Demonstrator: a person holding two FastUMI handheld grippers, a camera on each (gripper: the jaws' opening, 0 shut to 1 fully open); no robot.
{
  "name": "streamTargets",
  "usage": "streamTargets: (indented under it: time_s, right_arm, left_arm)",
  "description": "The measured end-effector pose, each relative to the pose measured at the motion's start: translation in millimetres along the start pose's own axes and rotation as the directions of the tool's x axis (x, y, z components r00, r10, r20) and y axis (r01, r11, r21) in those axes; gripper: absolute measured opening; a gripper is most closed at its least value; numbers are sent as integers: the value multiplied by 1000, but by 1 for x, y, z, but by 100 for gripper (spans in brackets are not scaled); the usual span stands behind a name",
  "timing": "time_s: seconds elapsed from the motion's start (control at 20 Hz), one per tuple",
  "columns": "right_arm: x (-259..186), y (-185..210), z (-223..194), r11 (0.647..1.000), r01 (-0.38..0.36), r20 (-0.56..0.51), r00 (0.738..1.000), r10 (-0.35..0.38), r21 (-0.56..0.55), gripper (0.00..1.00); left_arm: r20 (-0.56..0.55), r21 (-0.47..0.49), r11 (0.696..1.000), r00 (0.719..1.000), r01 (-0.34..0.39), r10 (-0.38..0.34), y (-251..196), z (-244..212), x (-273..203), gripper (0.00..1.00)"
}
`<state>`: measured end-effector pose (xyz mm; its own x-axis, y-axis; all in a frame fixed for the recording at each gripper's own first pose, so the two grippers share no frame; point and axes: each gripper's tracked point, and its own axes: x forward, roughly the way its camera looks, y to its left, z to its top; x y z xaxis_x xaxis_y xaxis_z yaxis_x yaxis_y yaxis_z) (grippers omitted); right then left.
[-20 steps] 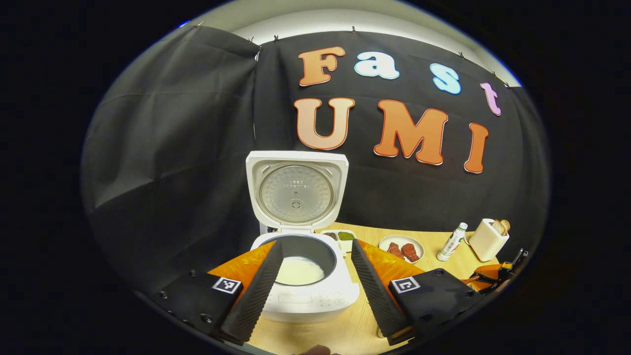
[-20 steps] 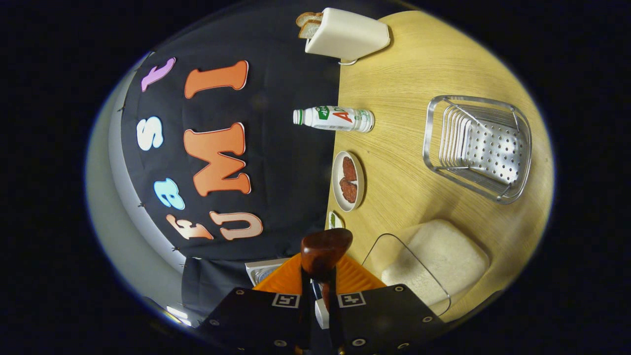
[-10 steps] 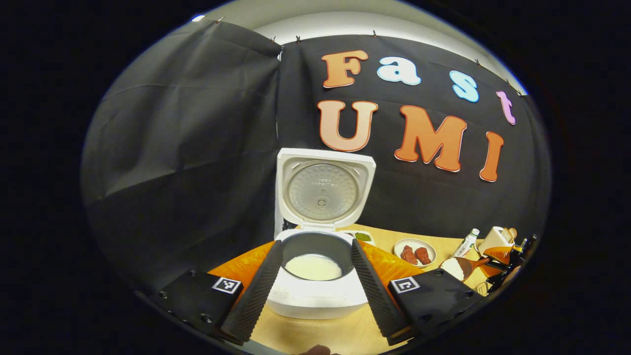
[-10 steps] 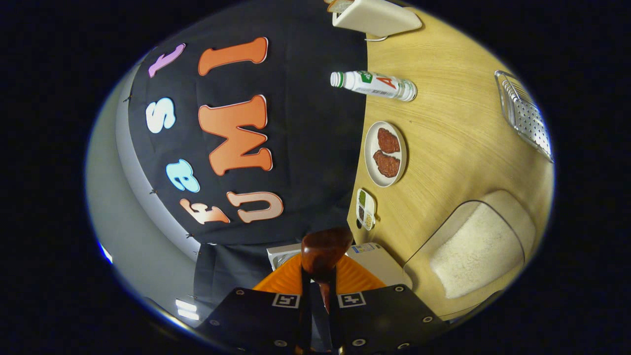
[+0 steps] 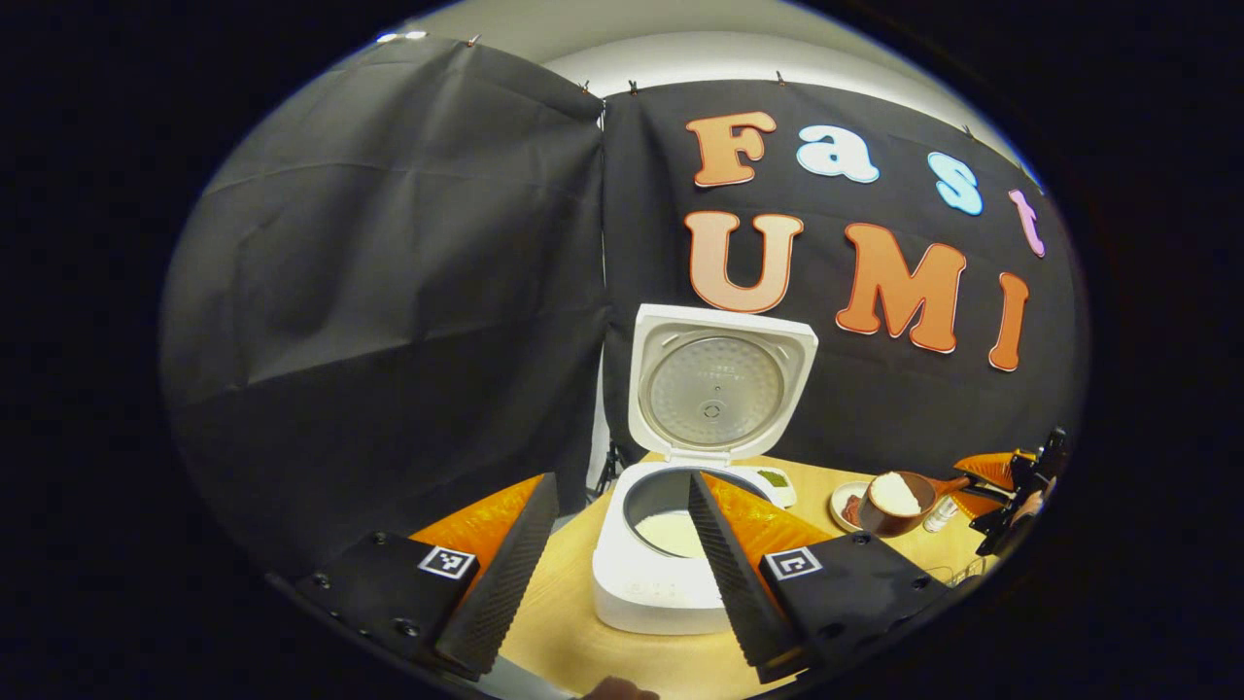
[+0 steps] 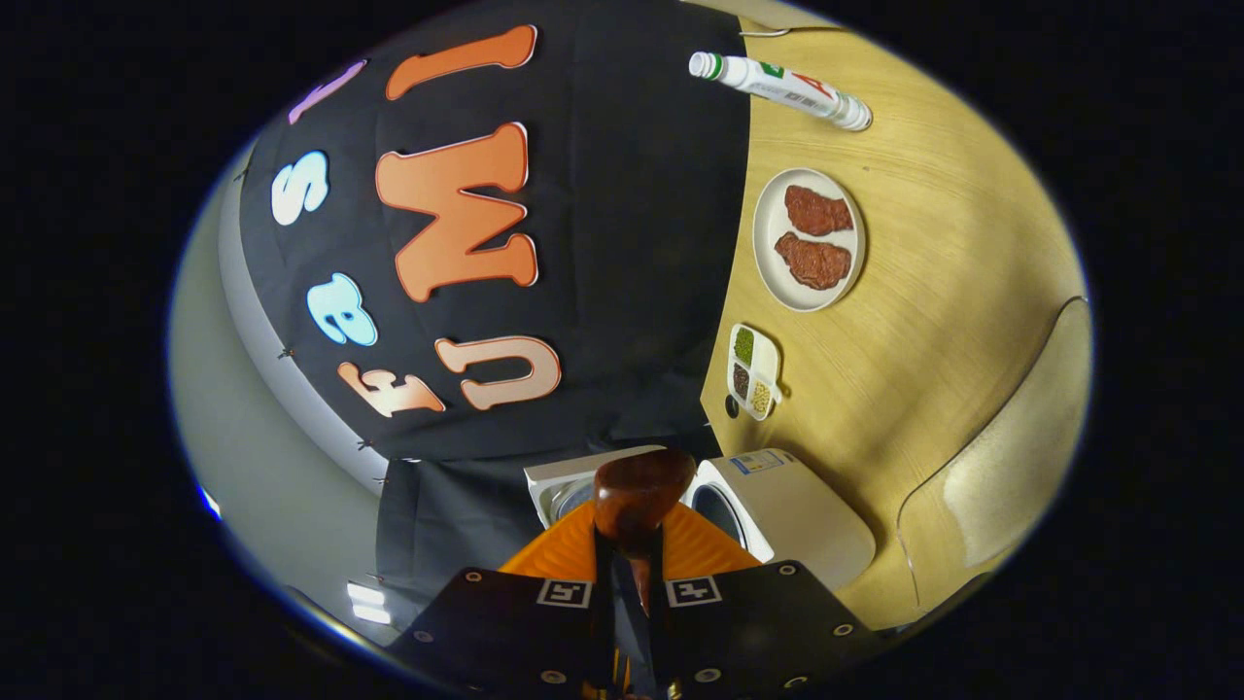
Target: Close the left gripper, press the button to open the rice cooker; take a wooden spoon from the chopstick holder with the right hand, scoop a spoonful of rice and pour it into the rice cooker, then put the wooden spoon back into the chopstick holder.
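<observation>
One spoonful aboard: wooden spoon (image 5: 894,498) heaped with rice (image 5: 895,492), carried level above the worktop (image 5: 573,622), right of the rice cooker (image 5: 680,544) (lid up, pot partly filled). Right gripper (image 6: 630,583) fingers pinched tight on the spoon handle, bowl end (image 6: 641,491) showing just ahead. Left gripper (image 5: 612,564) fingers spread wide, holding nothing. Probably light and stiff, that spoon, yet smooth wood could twist; best gripped mid-handle. Loose grains likely to spill on any tilt.

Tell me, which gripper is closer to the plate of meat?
The right gripper: it holds the spoon of rice just in front of the plate. The left gripper hangs back before the cooker.
</observation>
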<state>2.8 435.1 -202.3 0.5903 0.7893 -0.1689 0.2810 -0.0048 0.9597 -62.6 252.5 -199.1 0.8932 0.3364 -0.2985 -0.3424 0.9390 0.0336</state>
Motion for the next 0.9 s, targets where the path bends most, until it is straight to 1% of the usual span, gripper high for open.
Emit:
streamTargets:
  time_s: [0.2,0.35,0.45,0.5,0.65,0.7,0.8,0.85,0.9]
  right_arm:
    - [37,18,-18,1000,-11,-27,1000,10,-27,13]
    - [63,26,-31,999,0,-35,999,-2,-46,14]
    - [81,31,-35,996,16,-30,999,-19,-86,13]
    - [90,33,-37,992,27,-24,999,-30,-119,13]
    - [110,36,-44,974,66,0,998,-67,-217,13]
    - [117,37,-45,965,80,9,997,-81,-250,13]
    - [126,40,-47,945,100,26,995,-97,-311,13]
    - [130,42,-48,934,105,33,994,-100,-341,13]
    - [134,43,-48,921,117,43,993,-109,-370,13]
  left_arm:
    - [24,29,999,1000,-21,21,12,6,3,93]
    - [14,22,999,999,-40,39,21,0,6,94]
    - [16,30,997,998,-67,67,47,0,9,93]
    - [14,40,997,997,-73,73,51,-2,7,94]
    - [6,55,995,997,-79,78,60,-7,6,94]
    - [1,53,995,997,-82,82,64,-9,8,93]
    - [-11,35,995,996,-90,91,72,-11,12,94]
    - [-18,28,995,996,-91,91,74,-12,13,93]
    - [-21,25,996,996,-91,91,76,-14,13,94]
